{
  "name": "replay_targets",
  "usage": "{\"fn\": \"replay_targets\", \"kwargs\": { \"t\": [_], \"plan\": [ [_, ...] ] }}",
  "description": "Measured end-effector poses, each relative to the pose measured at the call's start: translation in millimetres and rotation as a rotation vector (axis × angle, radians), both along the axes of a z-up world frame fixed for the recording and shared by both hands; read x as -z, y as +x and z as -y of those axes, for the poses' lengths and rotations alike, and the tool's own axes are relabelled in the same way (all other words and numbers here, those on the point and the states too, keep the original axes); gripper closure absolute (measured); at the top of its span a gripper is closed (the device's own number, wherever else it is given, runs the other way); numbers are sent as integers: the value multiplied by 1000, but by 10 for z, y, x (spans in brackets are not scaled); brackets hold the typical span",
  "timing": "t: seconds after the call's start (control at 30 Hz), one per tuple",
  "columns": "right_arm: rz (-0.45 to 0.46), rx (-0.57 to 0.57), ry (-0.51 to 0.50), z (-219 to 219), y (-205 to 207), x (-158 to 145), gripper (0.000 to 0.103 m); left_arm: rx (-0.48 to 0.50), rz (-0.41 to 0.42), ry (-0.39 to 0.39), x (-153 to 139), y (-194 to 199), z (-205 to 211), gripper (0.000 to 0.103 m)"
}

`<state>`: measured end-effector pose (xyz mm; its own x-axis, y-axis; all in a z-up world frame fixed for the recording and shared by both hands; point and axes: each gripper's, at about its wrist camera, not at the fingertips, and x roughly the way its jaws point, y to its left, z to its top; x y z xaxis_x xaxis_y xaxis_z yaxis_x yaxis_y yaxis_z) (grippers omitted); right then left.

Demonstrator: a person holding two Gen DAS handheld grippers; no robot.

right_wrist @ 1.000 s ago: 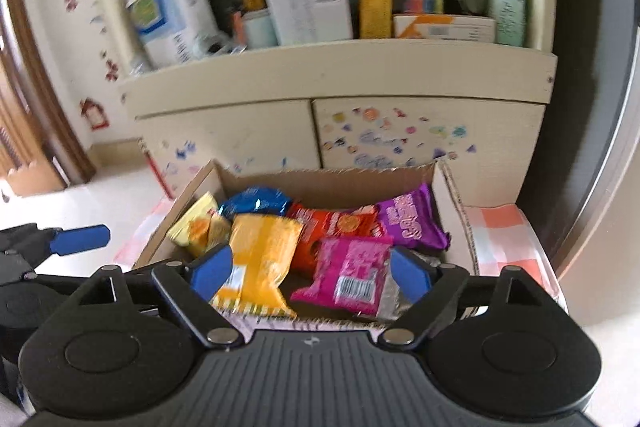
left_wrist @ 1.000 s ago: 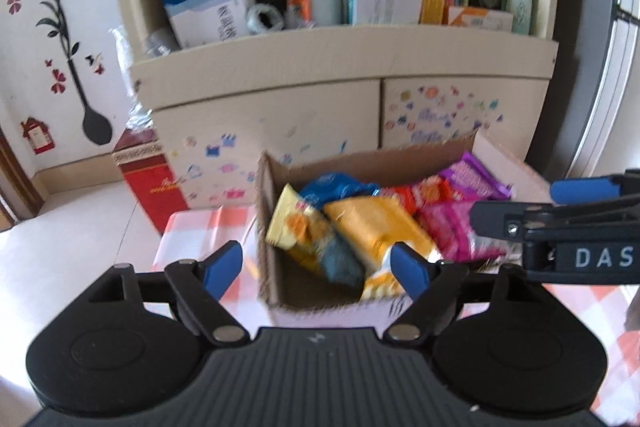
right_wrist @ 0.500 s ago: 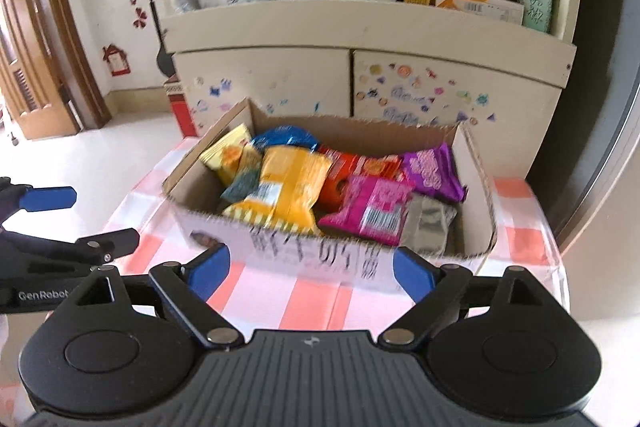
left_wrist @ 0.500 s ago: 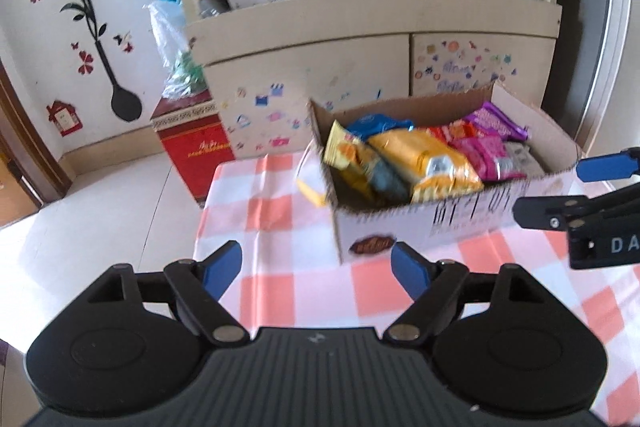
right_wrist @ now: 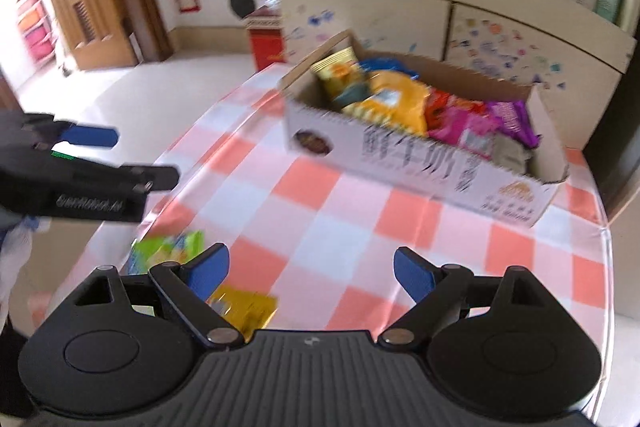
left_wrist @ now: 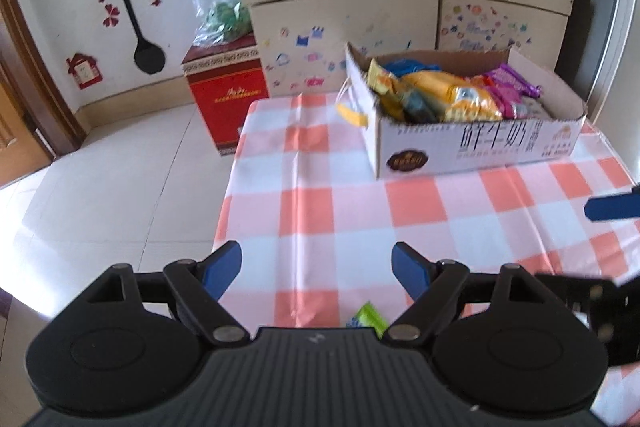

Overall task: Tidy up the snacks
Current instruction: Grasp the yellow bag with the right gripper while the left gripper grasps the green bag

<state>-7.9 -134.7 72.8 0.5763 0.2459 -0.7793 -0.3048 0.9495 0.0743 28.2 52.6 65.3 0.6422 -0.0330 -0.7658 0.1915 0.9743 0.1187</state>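
Left claw (left_wrist: 316,269) spread wide, gripping nothing, above the near edge of the tabletop (left_wrist: 340,203) with its orange-and-white checked cloth. Right claw (right_wrist: 310,271) equally wide and empty. Just below them, a green snack packet (right_wrist: 168,253) and a yellow snack packet (right_wrist: 244,309) flat on the near cloth. Farther off, toward the far right, a cardboard box (left_wrist: 476,147) packed with bright snack bags. Beyond, pale tiled floor (left_wrist: 120,179), red carton (left_wrist: 226,103), stickered cabinet (left_wrist: 344,23), cluttered shelf above.
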Motion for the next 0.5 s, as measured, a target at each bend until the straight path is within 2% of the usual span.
{"fn": "replay_targets", "kwargs": {
  "t": [0.2, 0.5],
  "plan": [
    [-54, -81, -20, -216, -218, 139, 10, 35, -26, -2, 81, -111, -73, 19],
    [-108, -172, -101, -463, -403, 415, 10, 230, -38, 58, 322, -304, -222, 20]
  ]
}}
